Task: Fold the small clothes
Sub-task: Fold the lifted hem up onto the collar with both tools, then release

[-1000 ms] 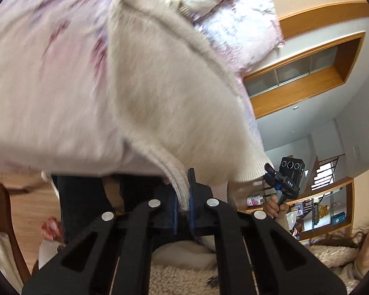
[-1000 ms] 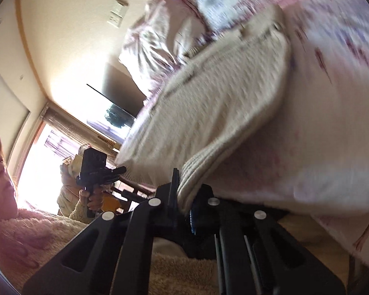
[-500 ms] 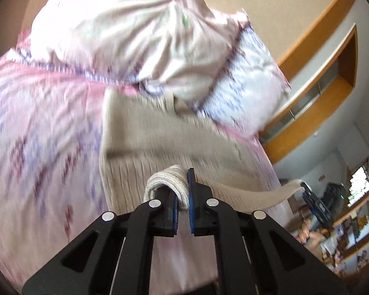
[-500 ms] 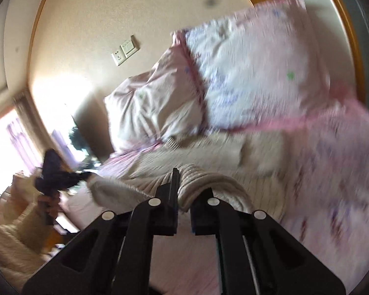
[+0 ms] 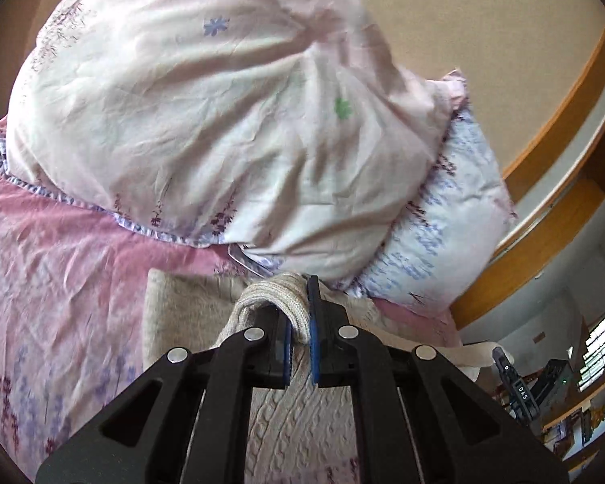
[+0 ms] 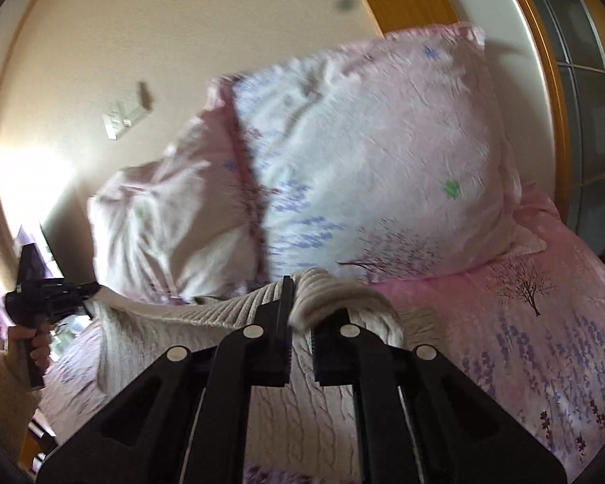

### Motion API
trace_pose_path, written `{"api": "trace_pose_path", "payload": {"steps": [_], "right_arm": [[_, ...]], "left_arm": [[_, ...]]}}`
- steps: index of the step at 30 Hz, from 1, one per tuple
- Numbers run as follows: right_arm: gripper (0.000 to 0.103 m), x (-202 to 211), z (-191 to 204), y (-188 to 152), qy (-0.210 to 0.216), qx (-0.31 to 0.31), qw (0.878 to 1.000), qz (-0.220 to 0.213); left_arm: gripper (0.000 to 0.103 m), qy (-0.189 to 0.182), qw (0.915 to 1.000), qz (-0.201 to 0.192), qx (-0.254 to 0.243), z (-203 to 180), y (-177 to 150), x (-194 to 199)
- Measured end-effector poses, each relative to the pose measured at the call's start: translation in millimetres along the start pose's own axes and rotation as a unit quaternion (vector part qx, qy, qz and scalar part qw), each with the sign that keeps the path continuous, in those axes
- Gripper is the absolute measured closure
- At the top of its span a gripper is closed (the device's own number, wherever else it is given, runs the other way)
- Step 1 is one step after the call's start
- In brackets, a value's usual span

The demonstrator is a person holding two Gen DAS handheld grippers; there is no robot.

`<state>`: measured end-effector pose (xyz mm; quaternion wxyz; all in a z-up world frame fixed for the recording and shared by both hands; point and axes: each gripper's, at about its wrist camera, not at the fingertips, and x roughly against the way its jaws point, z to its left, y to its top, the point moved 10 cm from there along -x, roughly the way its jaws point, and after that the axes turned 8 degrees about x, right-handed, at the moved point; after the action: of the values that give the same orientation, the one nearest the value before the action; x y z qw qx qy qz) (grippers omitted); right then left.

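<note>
A cream cable-knit sweater [image 5: 298,423] lies on the pink floral bed cover [image 5: 60,282], just in front of the pillows. My left gripper [image 5: 299,318] is shut on a ribbed edge of the sweater, folded over toward the pillows. My right gripper [image 6: 300,314] is shut on another ribbed edge of the same sweater [image 6: 302,415]. The left gripper also shows in the right wrist view [image 6: 88,288], pinching the sweater's far corner. The right gripper shows at the right edge of the left wrist view [image 5: 500,353].
Two large floral pillows [image 5: 205,121] [image 6: 375,169] lean against the beige wall at the head of the bed. A wooden-framed window [image 6: 576,101] is on the right. Shelves and clutter [image 5: 576,395] stand beyond the bed's side.
Both grippers have carried the sweater's edge forward and down toward the pillows. The sweater, hanging in the air a second ago, now lies doubled over on the bed cover.
</note>
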<state>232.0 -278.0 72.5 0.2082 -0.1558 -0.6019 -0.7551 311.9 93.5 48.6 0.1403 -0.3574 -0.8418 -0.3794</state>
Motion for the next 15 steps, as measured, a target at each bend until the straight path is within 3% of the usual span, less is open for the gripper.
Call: {"api": "trace_pose_path", "payload": {"steps": [5,8,10,11,12,13,15], "right_arm": [[0.097,-43.0,-41.8,-14.5,-0.018,-0.101,0.994,0.036],[0.097,-67.1,-54.3,-28.1,-0.034,-0.107,0.991,0.078],[0.086,-78.2,-58.3,-33.7,-0.036,-0.107,0.988,0.104],[0.063,-85.1,-60.6,-35.2,-0.036,-0.107,0.986,0.119],[0.052,-92.1,-61.4,-34.1,-0.032,-0.103,0.986,0.128],[0.047,-100.7,-62.5,-31.3,-0.033,-0.091,0.986,0.136],[0.047,-111.9,-65.3,-29.4,-0.042,-0.078,0.985,0.15]], "left_arm": [[0.097,0.037,0.999,0.024,0.009,16.9,3.0,-47.4],[0.097,0.049,0.9983,0.03,0.006,22.4,1.3,-65.7],[0.097,0.054,0.9977,0.04,0.005,25.6,-3.8,-74.1],[0.097,0.057,0.9974,0.043,0.006,27.9,-5.5,-77.1],[0.097,0.058,0.9974,0.044,0.006,29.5,-5.4,-78.8],[0.097,0.057,0.9973,0.045,0.011,32.3,-5.3,-80.1],[0.097,0.052,0.9971,0.05,0.024,35.5,-4.0,-83.1]]}}
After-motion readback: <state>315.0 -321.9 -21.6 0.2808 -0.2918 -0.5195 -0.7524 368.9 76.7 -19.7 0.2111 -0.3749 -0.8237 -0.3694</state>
